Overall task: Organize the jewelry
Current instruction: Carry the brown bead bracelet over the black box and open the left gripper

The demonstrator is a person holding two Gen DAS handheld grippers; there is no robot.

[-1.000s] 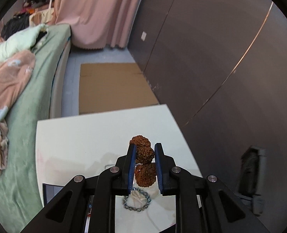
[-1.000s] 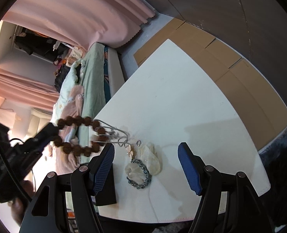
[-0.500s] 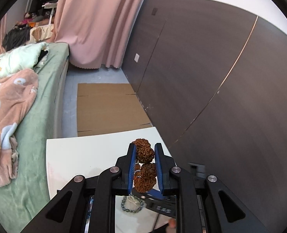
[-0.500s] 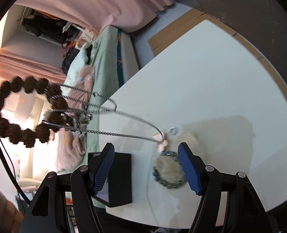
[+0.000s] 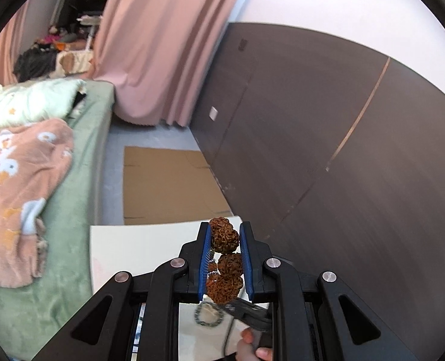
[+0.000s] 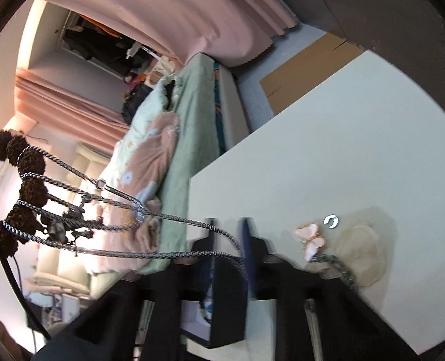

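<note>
Bracelet beads (image 5: 225, 257) sit clamped in your left tongs (image 5: 225, 263), lifted above the desk (image 6: 327, 156). Silver chains (image 6: 150, 213) snagged on them stretch taut, rightward and down, into your right tongs (image 6: 228, 248), whose jaws have just closed on the chain. Pull apart along that line.

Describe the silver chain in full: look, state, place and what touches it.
The chain is a thin, twisted, silver-coloured metal rope with a small clasp piece. It hangs in the air left of the white table, stretched taut in several strands. One end is tangled round the brown bead bracelet; the other runs into the right gripper, whose jaws have just been closing on it.
</note>
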